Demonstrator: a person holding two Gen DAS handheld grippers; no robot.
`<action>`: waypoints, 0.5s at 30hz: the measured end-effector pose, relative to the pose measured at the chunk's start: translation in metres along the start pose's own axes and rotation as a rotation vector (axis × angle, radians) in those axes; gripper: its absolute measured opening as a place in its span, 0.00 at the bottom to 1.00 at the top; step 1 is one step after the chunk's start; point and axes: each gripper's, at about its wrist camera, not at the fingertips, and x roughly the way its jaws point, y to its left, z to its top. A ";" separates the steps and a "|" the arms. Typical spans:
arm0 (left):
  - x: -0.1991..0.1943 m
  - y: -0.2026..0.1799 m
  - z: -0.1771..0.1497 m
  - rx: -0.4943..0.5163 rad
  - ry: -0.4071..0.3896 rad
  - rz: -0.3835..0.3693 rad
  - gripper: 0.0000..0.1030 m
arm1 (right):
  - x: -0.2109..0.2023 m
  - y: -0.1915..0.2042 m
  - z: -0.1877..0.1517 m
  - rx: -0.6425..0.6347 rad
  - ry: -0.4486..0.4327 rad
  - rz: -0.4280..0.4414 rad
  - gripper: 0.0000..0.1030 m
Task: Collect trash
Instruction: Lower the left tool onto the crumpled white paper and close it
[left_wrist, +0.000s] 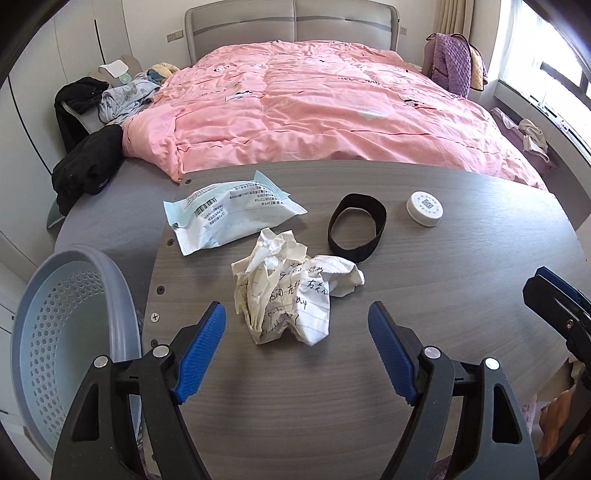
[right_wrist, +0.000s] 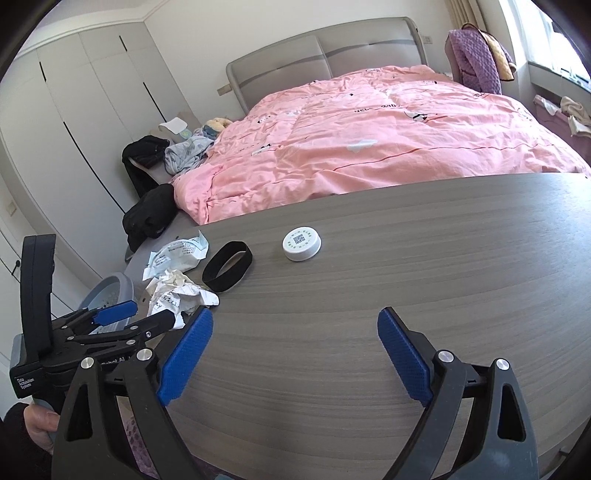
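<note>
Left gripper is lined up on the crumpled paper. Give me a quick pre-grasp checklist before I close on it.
1. left gripper jaws open wide enough: ok.
2. crumpled paper centred between the fingers: ok, though it lies just ahead of the tips.
3. Pads touching the paper: not ok, not yet.
4. black band clear of the grasp: ok, beyond the paper.
5. basket within reach for the drop: ok, at the table's left edge.
6. right gripper out of the way: ok, open, nothing in it.

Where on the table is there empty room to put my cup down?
The bare table right of the white lid is free. It is crowded on the left: crumpled paper, wrapper and black band sit close together.
</note>
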 end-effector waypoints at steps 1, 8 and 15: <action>0.003 0.000 0.002 -0.002 0.007 -0.003 0.74 | 0.001 0.000 0.001 0.001 0.001 0.001 0.86; 0.026 0.002 0.012 -0.006 0.038 -0.023 0.74 | 0.006 -0.003 0.007 0.010 0.006 -0.001 0.86; 0.033 0.006 0.017 -0.020 0.025 -0.035 0.74 | 0.013 -0.003 0.010 0.012 0.018 -0.001 0.86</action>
